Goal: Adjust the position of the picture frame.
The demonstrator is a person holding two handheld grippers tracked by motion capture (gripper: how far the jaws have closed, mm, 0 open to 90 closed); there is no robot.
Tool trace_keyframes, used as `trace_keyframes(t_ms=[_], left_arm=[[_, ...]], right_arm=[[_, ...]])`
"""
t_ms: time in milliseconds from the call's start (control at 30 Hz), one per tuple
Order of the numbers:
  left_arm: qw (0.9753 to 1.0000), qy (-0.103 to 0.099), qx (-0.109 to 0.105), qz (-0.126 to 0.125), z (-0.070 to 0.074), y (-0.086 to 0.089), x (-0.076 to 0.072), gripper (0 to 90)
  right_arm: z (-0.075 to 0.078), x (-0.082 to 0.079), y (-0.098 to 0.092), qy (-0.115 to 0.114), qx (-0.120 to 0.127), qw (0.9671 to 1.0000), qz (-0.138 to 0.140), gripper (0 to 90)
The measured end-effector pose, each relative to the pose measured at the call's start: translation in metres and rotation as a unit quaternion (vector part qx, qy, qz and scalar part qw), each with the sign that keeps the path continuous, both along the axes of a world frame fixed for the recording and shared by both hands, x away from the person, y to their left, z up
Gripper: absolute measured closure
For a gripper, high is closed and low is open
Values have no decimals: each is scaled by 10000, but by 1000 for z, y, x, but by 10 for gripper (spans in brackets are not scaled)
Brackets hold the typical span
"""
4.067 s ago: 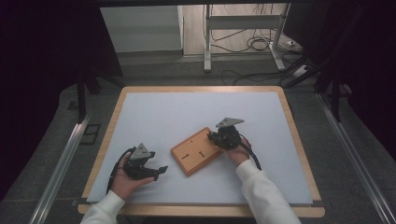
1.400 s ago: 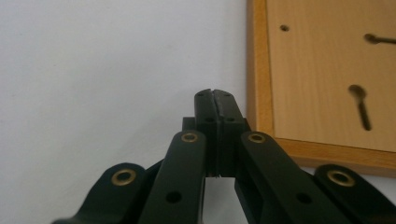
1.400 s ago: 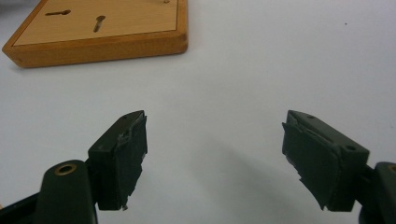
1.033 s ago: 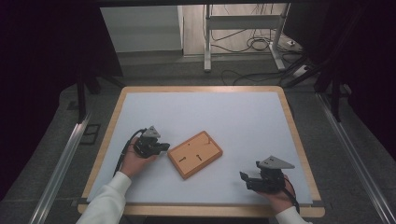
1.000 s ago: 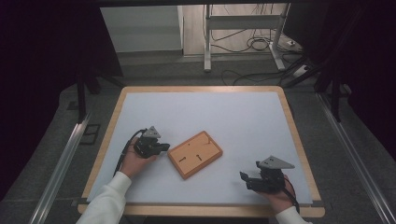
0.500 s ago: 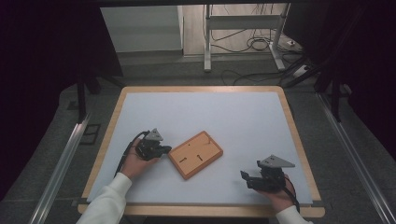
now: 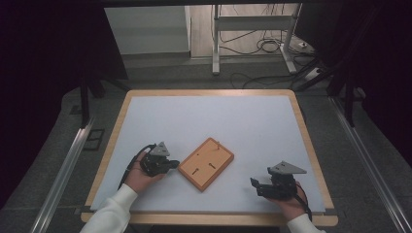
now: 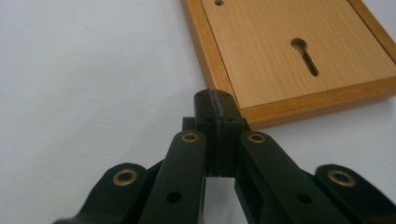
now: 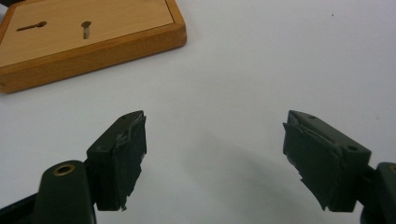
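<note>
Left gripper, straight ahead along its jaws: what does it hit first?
Most likely the raised rim of the flat orange-brown wooden board. The left gripper, jaws shut, points at the board's near corner edge; whether it already touches is unclear.

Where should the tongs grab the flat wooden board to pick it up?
Probably its raised rim. The wooden board lies flat, so only edges offer grip. The open right tongs could come from the right and pinch the near edge; the left tongs are shut.
</note>
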State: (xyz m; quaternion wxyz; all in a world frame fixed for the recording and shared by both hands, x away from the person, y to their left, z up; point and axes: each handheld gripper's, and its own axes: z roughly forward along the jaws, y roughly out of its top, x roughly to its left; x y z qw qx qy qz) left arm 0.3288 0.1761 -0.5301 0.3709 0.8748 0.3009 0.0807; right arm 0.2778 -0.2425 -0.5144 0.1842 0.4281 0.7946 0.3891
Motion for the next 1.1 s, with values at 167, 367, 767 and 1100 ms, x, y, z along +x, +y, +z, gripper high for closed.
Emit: trace_keyframes(t_ms=[167,367,767,1100], left_arm=[[10000,25,33,-12,-2,-2,1,900],[9999,92,2,-72,-3,-5,1,900],[9993,193,-90,-309,-3,-19,-11,900],[9984,249,-178,-468,-3,-32,-20,900]], right_arm=[[-1,1,0,22,-8,10000,12,214],[0,1,0,2,-43,10000,42,211],[-1,2,-1,17,-29,10000,3,212],[-1,2,-1,20,-14,10000,10,212]])
